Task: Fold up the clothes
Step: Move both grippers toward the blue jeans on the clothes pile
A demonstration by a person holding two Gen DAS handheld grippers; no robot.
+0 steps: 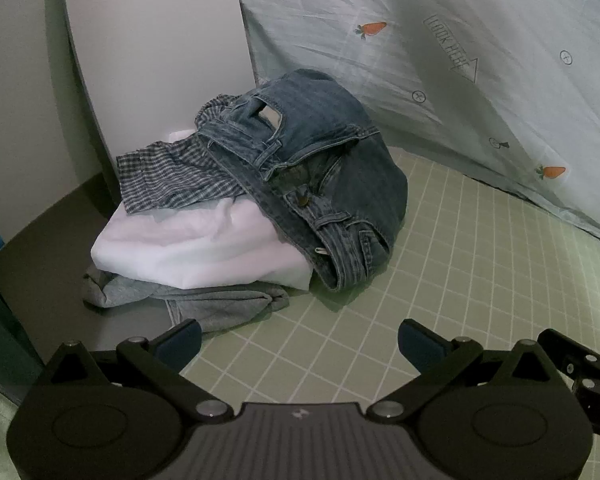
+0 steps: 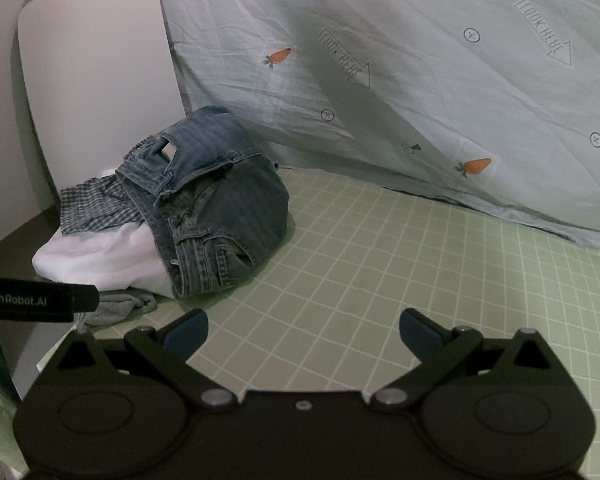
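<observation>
A pile of clothes lies on the green grid mat (image 1: 440,280). Blue jeans (image 1: 332,168) lie crumpled on top, over a checked shirt (image 1: 172,176), a white garment (image 1: 196,244) and a grey garment (image 1: 204,300) at the bottom. My left gripper (image 1: 300,340) is open and empty, just in front of the pile. In the right wrist view the jeans (image 2: 220,200), the checked shirt (image 2: 96,208) and the white garment (image 2: 100,260) lie to the left. My right gripper (image 2: 302,330) is open and empty over the bare mat (image 2: 420,272), right of the pile.
A pale blue sheet with carrot prints (image 1: 460,60) hangs behind the mat. A white rounded board (image 1: 152,60) leans upright behind the pile. A dark grey surface (image 1: 40,264) lies left of the mat. The left gripper's body (image 2: 36,300) shows at the right view's left edge.
</observation>
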